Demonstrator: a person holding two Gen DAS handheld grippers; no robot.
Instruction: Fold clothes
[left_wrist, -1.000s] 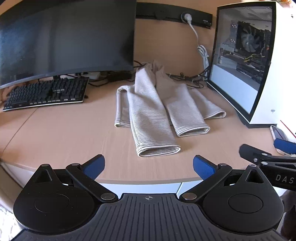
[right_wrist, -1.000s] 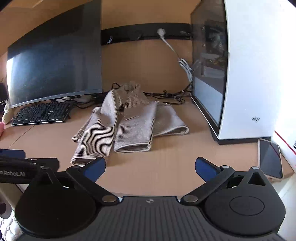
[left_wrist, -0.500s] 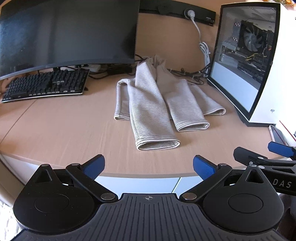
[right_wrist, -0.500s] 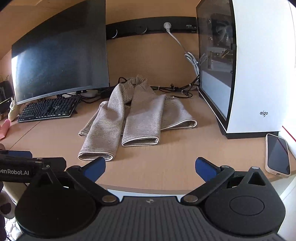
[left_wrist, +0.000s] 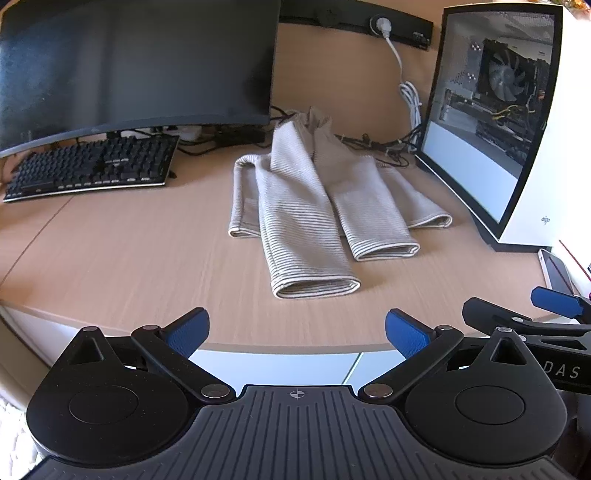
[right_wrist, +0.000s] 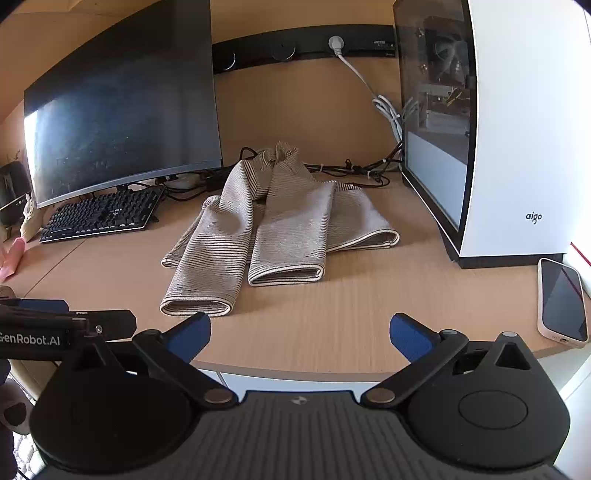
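1. Both grippers have crept closer to the desk (left_wrist: 110, 258) over the last second, so the striped garment (left_wrist: 306, 206) looks bigger in each view and the near edge of the desk sits lower.
2. Only the right wrist view catches the whole phone (right_wrist: 563, 302) lying flat by the white PC case (right_wrist: 517, 129); the left wrist view just clips its edge. The left view shows the keyboard (left_wrist: 96, 166) more fully.
3. Left gripper (left_wrist: 295, 330) hovers off the front edge of the desk, fingers spread wide, holding nothing. Right gripper (right_wrist: 299, 334) is the same: level, aimed at the cloth, released and empty. Each pokes into the other's view from the side.
4. The garment lies mid-desk between the monitor (left_wrist: 136, 62) and the PC case, its long axis running from the back wall toward the grippers, open hems facing the front edge.
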